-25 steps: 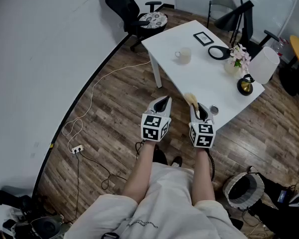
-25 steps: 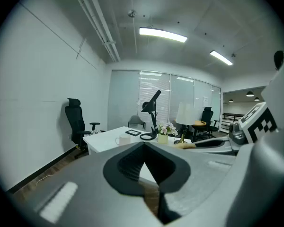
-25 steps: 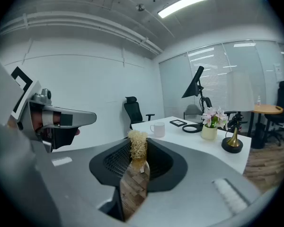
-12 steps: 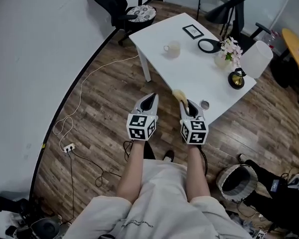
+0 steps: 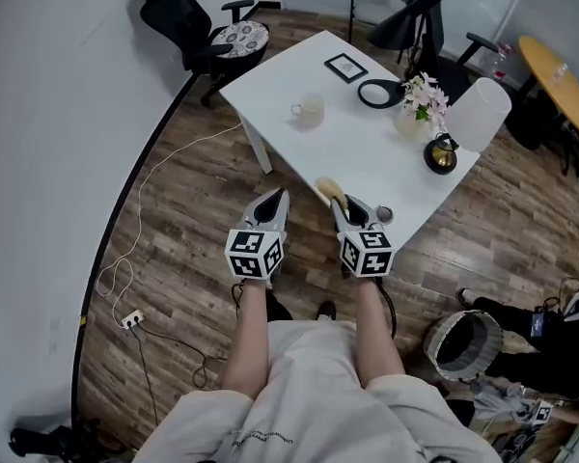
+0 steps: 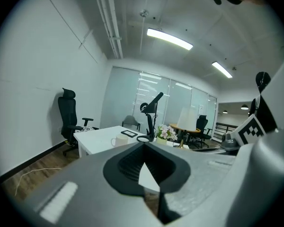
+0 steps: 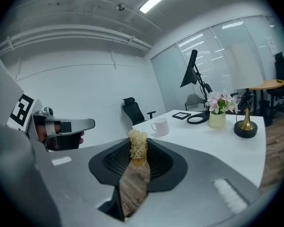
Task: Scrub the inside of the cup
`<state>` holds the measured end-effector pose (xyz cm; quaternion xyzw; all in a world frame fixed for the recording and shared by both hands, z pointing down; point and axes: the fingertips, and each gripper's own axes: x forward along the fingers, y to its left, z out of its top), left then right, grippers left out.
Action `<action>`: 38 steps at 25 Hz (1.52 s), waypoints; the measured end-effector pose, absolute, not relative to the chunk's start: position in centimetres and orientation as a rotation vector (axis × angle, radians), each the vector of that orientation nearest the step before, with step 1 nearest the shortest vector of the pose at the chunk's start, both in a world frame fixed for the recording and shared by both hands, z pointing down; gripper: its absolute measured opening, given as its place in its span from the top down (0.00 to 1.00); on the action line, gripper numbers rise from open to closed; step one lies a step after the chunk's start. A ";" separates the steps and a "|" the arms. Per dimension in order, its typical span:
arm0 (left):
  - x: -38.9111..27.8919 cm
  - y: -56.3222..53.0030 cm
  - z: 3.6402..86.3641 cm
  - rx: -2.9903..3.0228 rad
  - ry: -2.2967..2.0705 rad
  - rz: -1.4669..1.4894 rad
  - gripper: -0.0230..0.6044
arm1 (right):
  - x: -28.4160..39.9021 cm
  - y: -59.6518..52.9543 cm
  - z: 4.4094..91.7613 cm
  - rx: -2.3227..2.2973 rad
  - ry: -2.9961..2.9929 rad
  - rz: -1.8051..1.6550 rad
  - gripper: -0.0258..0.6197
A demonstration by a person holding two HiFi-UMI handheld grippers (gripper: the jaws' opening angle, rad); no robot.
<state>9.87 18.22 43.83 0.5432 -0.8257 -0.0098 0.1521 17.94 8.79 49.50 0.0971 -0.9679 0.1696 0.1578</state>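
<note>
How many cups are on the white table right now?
1. The cup stands on the white table, toward its far left end, apart from the flowers. The lampshade may hide something behind it.

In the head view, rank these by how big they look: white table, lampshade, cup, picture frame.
1. The white table, by far.
2. The lampshade.
3. The cup and the picture frame look about alike, so I would not rank them.

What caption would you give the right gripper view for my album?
Right gripper clamps a straw-coloured brush, white cup standing on the table beyond.
</note>
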 end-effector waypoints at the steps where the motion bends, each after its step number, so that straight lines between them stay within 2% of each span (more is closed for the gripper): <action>1: 9.1 17.8 44.0 1.564 -2.358 0.003 0.96 | 17.4 8.6 49.7 0.272 -2.758 0.480 0.78; 17: 1.7 8.7 44.5 1.803 -2.080 0.054 0.96 | 11.8 5.0 50.6 0.447 -2.615 0.475 0.78; 29: -3.3 6.5 46.1 2.050 -1.808 0.136 0.96 | 6.7 5.8 51.8 0.732 -2.548 0.471 0.78; 38: -4.5 6.9 47.8 2.184 -1.658 0.248 0.96 | 5.4 5.5 52.4 0.922 -2.521 0.542 0.78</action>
